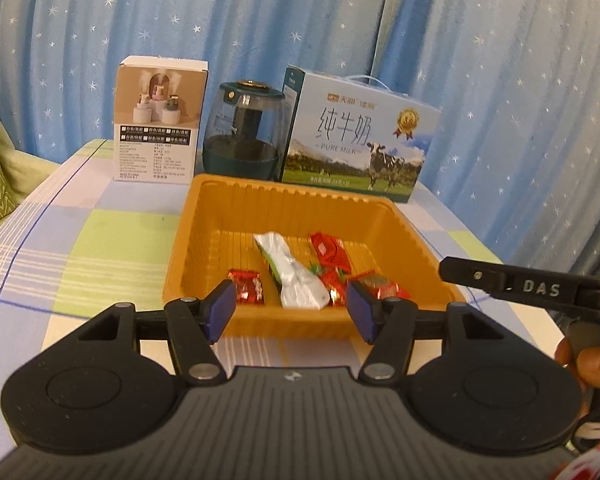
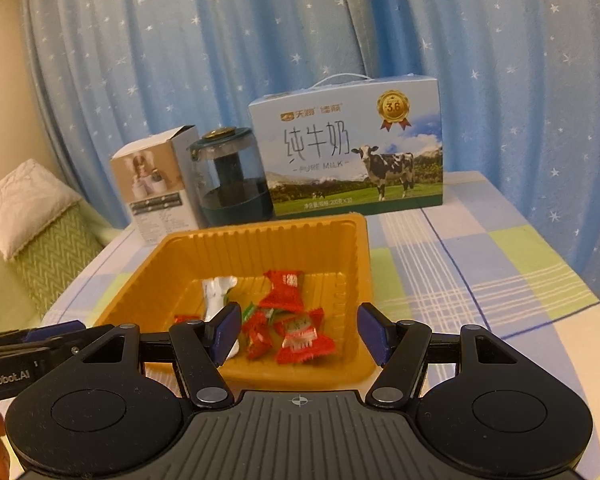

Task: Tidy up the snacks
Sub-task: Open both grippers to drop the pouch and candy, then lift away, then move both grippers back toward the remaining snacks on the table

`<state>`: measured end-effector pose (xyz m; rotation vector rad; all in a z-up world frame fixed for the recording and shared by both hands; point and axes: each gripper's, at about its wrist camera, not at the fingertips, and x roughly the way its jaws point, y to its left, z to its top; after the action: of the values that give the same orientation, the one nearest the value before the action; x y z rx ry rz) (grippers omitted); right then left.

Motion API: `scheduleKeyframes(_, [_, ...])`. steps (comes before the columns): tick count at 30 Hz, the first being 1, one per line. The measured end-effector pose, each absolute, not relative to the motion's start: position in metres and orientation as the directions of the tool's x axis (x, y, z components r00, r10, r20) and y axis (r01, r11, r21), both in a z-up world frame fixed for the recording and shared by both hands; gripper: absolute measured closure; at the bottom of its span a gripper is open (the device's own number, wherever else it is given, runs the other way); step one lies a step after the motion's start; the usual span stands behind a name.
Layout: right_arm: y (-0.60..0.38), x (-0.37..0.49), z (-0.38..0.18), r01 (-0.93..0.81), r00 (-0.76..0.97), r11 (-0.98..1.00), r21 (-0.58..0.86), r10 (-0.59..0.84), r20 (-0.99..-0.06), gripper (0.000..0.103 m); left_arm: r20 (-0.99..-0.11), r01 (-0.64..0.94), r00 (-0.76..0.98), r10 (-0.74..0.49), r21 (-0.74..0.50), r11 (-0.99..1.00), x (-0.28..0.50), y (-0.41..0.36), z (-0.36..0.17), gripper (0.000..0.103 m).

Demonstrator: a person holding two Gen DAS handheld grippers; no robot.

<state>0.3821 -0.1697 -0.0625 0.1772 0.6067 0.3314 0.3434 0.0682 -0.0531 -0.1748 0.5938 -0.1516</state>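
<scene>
A checked table [image 1: 100,240] carries, along its back edge, a milk carton [image 1: 360,140], a white box [image 1: 160,120] and a dark glass jar [image 1: 244,132]. In front of them, toward the near edge, sits an orange plastic tray [image 1: 204,236] holding the snacks: a long white packet [image 1: 296,276] lying lengthwise at the tray's middle, and several small red sweets [image 1: 328,250] scattered around it. No snack is visible on the bare cloth.

The tray looks thin and light, likely to flex or slide if nudged; its rim is the sensible place to take it. The white packet appears soft and crinkly (probably slippery foil), best pinched across its narrow middle. The sweets seem light and are likely easiest caught by their twisted ends.

Both tools hang level just short of the tray's near rim, pointing into it. The left gripper [image 1: 292,312] has its fingers spread apart, holding nothing; the right gripper [image 2: 300,336] likewise stands wide and empty.
</scene>
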Motion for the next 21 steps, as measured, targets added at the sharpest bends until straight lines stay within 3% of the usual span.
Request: scheduleKeyframes(21, [-0.201,0.277,-0.074,-0.301,0.714,0.926,0.229,0.378,-0.59,0.039,-0.586,0.086,0.796,-0.152,-0.139,0.987,0.229,0.084,-0.059,0.045])
